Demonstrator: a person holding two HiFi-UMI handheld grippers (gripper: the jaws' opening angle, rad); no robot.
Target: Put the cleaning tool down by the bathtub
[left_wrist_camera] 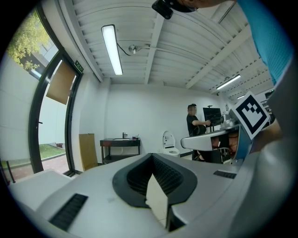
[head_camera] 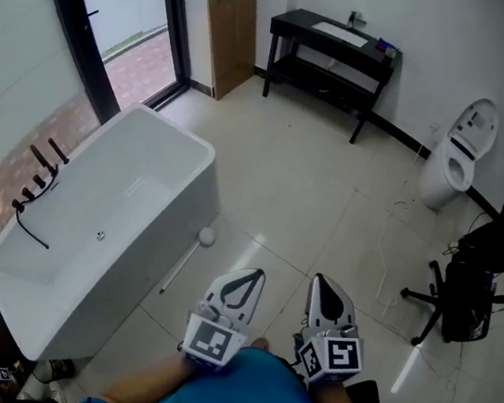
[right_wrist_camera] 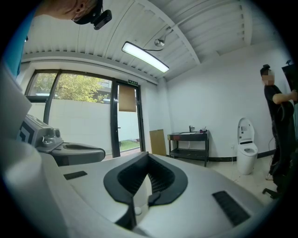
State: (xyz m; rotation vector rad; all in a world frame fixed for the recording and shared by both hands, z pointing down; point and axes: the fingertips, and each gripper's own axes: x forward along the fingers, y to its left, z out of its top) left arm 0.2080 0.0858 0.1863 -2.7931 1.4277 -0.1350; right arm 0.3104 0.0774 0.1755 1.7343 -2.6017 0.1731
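One bathtub, one cleaning tool, one toilet, one black table, one office chair.

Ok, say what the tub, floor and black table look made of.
Tub: glossy white, seamless moulded walls; acrylic or enamel, can't tell which.
Floor: pale glazed tiles, with grout lines and light glare.
Table: matt black, thin straight legs; painted metal or wood.

The bathtub, toilet and cleaning tool are white. The table is black, the floor tiles pale cream.
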